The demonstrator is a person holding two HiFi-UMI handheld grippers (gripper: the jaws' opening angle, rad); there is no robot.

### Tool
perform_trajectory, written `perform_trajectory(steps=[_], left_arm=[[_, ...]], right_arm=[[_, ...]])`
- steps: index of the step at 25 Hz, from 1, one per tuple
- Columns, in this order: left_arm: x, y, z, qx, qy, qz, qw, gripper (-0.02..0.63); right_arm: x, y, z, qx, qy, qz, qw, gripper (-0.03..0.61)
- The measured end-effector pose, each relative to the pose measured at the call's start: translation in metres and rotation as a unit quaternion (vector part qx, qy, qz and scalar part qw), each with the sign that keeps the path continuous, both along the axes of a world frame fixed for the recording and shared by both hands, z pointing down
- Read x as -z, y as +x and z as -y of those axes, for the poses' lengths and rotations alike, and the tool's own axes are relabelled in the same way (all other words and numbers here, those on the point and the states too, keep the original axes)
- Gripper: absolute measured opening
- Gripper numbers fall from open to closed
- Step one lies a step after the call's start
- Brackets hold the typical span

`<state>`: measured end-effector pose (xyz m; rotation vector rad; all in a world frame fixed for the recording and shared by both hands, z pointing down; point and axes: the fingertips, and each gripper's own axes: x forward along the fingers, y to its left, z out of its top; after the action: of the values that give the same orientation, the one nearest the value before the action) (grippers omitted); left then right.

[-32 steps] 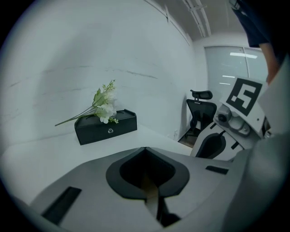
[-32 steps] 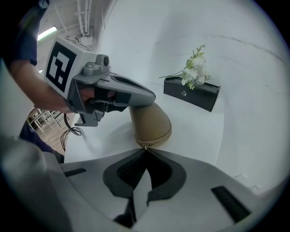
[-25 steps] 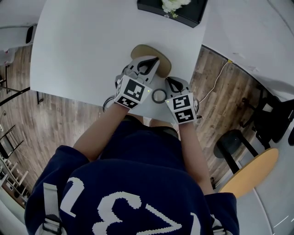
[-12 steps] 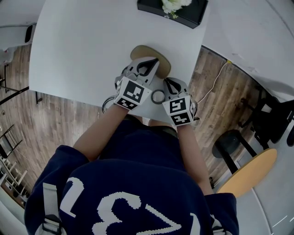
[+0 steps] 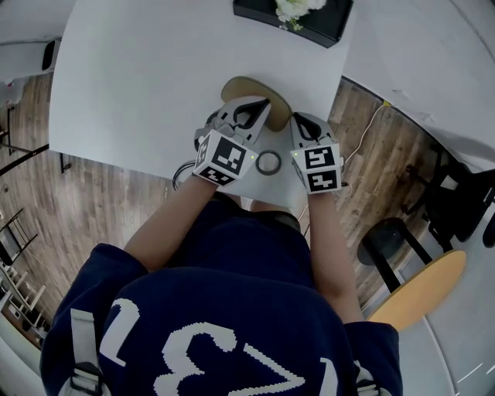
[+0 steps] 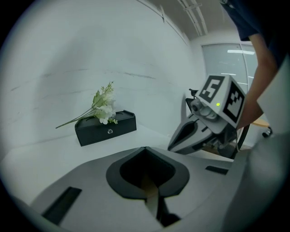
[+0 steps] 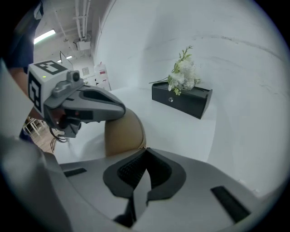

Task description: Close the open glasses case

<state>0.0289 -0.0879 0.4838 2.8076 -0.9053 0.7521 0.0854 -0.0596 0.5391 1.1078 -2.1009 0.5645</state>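
Case point(image 5: 246, 85) sits near the table point(image 5: 139, 77) front edge, left gripper point(image 5: 254, 107) on it, right gripper point(image 5: 300, 124) just right of it. Flowers point(image 5: 292, 8) lie on the box point(image 5: 329, 25) way at the back.

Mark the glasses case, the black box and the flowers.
glasses case point(image 7: 123, 133), right gripper view, its tan side.
black box point(image 7: 181, 105), right gripper view, front face.
flowers point(image 7: 185, 72), right gripper view, white blooms.

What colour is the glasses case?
Tan; the glasses case shows best in the right gripper view.
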Motion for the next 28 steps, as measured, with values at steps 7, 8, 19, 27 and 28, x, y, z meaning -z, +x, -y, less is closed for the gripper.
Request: perform_trajectory(steps=[7,8,19,27,28], left_arm=[[0.001,-0.006,-0.011,-0.017,-0.050,0.003,0.9986,0.012],[0.003,-0.010,-0.016,-0.016,-0.056,0.003,0.9983,0.012],[0.000,-0.020,-0.034,-0.004,0.006,0.001,1.0000,0.012],[0.001,-0.019,-0.034,-0.006,-0.012,-0.004,0.9999,0.012],[0.001,-0.019,-0.036,-0.016,-0.020,0.001,0.9997,0.012]], right_arm=[[0.006,-0.025,-0.034,0.114,-0.008,-0.018,0.993,0.021],[0.008,-0.040,-0.052,0.128,-0.015,0.002,0.992,0.021],[0.004,-0.062,-0.058,0.122,-0.019,0.022,0.992,0.021],[0.008,-0.059,0.044,0.129,0.039,-0.041,0.990,0.021],[0.011,-0.058,0.040,0.130,0.041,-0.040,0.990,0.021]])
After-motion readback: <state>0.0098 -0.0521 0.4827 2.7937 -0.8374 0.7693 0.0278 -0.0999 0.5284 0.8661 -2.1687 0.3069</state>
